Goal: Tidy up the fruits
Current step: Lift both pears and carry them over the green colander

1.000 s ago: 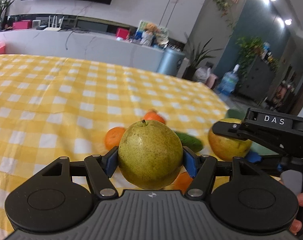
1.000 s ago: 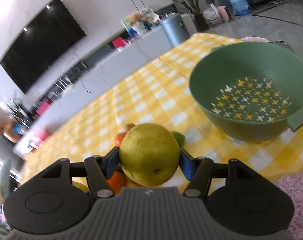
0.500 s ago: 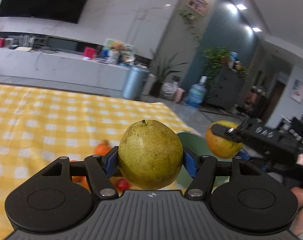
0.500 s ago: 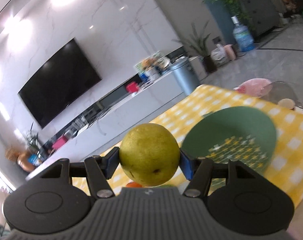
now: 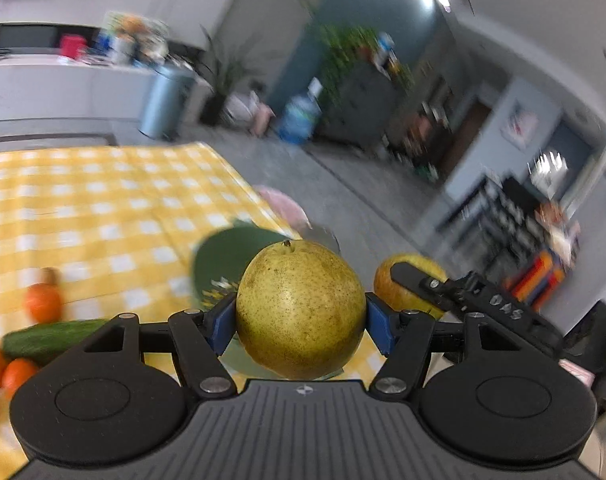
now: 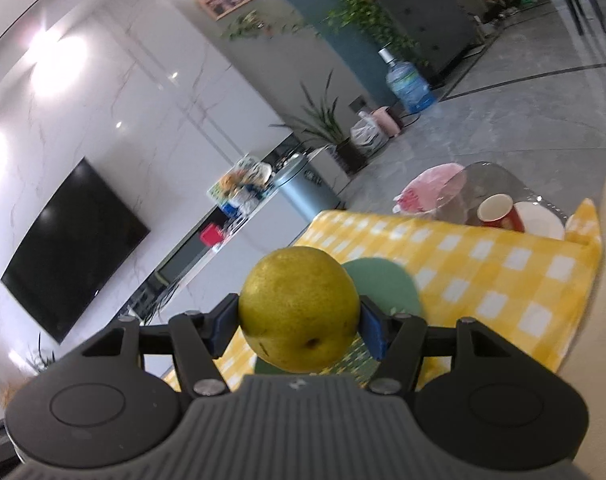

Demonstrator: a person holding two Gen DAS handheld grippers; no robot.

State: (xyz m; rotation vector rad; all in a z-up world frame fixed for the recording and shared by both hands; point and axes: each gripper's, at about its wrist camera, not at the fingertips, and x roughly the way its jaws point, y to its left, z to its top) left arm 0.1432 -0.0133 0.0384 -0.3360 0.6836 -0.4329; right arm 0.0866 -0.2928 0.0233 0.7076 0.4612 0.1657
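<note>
- Left wrist view: the left hand-held gripper (image 5: pixel 301 316) is clamping a speckled yellow-green pear (image 5: pixel 301 308) between its blue pads. A second ago the fruit pile lay straight ahead on the yellow-checked counter (image 5: pixel 103 208); now the round orange tangerine (image 5: pixel 43 302) and the long dark-green cucumber (image 5: pixel 51 338) are sliding off to the left edge.
- The green perforated plastic colander (image 5: pixel 223 260) is now sitting directly behind the pear, partly hidden by it.
- At right, the right hand-held gripper (image 5: pixel 407 276) is travelling alongside, gripping a second, yellow-orange round fruit (image 5: pixel 409 284).
- Right wrist view: this gripper (image 6: pixel 299 322) is squeezing a smooth yellow-green fruit (image 6: pixel 299 308), and the colander (image 6: pixel 383 284), earlier wide open at right, is now tucked under and behind it.
- Judgement: both fruits are being carried off the pile towards the colander, so lowering and releasing probably come next.
</note>
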